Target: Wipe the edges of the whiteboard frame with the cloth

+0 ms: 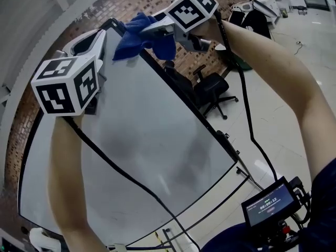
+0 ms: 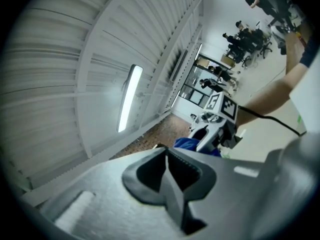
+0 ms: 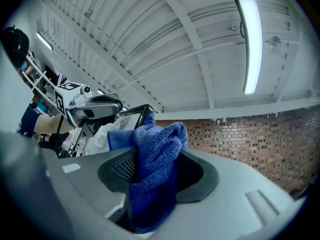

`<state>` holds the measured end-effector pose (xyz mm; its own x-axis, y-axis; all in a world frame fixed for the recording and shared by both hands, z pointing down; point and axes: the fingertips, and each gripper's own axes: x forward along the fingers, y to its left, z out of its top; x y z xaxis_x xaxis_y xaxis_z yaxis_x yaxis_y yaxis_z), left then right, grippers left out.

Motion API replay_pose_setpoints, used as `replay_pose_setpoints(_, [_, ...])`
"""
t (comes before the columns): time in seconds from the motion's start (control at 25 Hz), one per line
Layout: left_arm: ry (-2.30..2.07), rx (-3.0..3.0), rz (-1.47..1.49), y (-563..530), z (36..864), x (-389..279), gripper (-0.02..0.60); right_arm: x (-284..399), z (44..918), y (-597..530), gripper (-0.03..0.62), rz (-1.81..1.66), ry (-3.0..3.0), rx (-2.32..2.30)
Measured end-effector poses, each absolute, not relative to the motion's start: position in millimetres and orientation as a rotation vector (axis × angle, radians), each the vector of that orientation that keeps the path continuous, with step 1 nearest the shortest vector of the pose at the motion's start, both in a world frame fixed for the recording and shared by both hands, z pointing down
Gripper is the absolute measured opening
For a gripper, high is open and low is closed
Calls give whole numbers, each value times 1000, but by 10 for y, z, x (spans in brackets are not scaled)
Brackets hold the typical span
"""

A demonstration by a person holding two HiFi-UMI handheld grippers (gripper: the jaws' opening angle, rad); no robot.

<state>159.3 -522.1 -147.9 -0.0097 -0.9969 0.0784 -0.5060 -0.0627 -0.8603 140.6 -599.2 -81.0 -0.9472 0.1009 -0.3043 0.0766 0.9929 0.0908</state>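
Clamping blue cloth (image 1: 143, 35) in right gripper (image 3: 150, 164) at whiteboard frame (image 1: 202, 121) top corner, upper centre of head view; left gripper (image 2: 166, 156) jaws together, empty, upper left by board edge.

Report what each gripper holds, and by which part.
Right gripper: the blue terry cloth, clamped by a bunched fold, the rest spilling past the jaws. Left gripper: shut, holding nothing.
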Motion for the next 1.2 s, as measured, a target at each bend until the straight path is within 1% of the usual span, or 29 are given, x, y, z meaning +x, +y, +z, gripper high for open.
replay_pose_setpoints(0.24, [1538,-1726,-1042,-5098,-746,1628,17,1393,-360,-5807,196,193,2777,77])
replay_pose_setpoints(0.56, [1460,-1816,-1117,-5128,-126,1722,17,1314,51,-5778,196,340,2797,-57])
replay_pose_setpoints(0.96, [1537,-1864,-1176,-5217,398,1400,17,1153,700,-5781,196,320,2880,-79])
replay_pose_setpoints(1.2, [1598,-1898,-1188,-5061,855,1243,14,1136,1171,-5739,196,257,2882,-124])
